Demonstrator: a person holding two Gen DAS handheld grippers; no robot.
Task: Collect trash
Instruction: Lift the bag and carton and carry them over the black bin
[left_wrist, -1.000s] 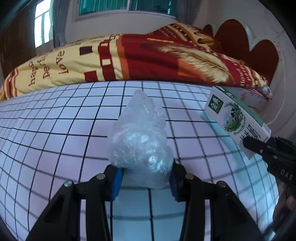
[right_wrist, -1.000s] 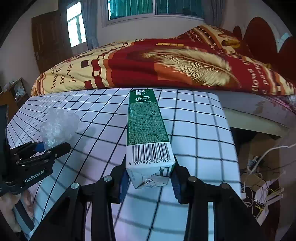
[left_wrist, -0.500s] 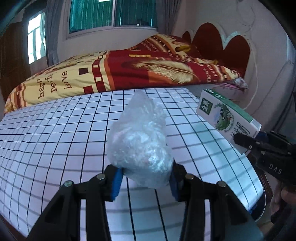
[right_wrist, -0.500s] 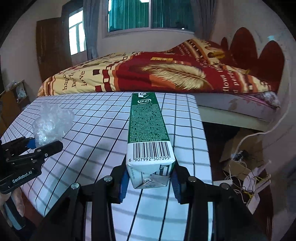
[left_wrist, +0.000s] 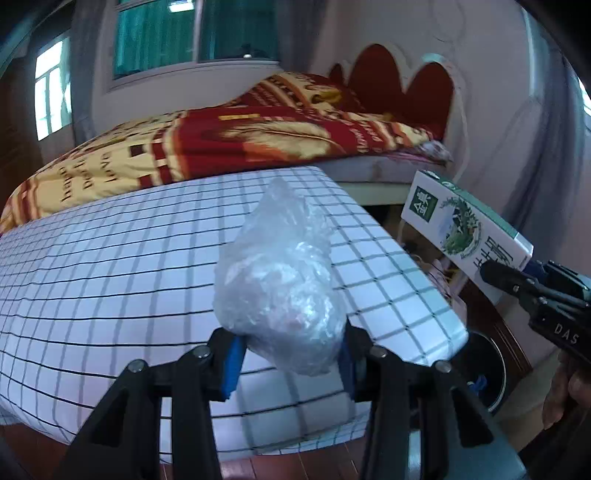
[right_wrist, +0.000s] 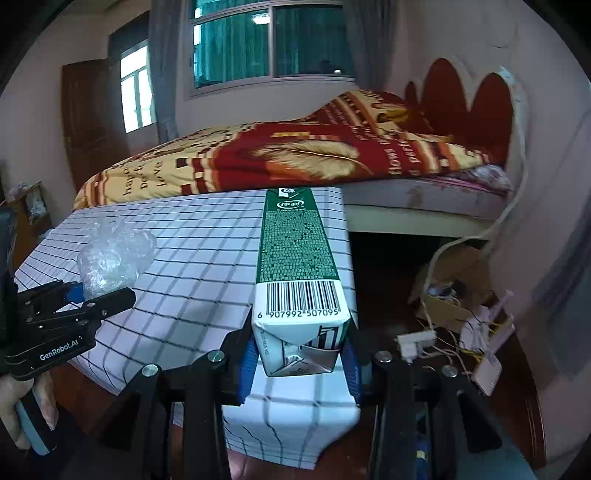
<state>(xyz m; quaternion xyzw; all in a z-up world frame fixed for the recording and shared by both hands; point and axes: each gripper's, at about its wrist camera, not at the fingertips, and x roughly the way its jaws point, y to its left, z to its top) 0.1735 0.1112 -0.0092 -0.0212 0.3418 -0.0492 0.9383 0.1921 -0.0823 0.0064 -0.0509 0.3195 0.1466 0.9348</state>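
**Clear plastic and a green carton, both held up over the bench**

Crinkled clear plastic bag (left_wrist: 280, 284) sits pinched btwn the blue pads of the left gripper (left_wrist: 288, 360), jaws closed onto its lower end, the rest bulging up and fwd. It hangs above the near right part of the bench (left_wrist: 110, 280), which wears a white cloth w/ black grid lines.

Right gripper (right_wrist: 299, 363) has its jaws clamped on the folded end of a green-and-white milk carton (right_wrist: 299, 266), barcode side up, long axis pointing away from the camera, over the bench's right edge.

In the left wrist view the carton shows at far right, off the bench edge, w/ a round dark bin (left_wrist: 487, 369) on the floor below. Behind: bed w/ red-and-yellow quilt (right_wrist: 280, 155). Cardboard box and tangled cables (right_wrist: 454, 299) lie on the floor at right.
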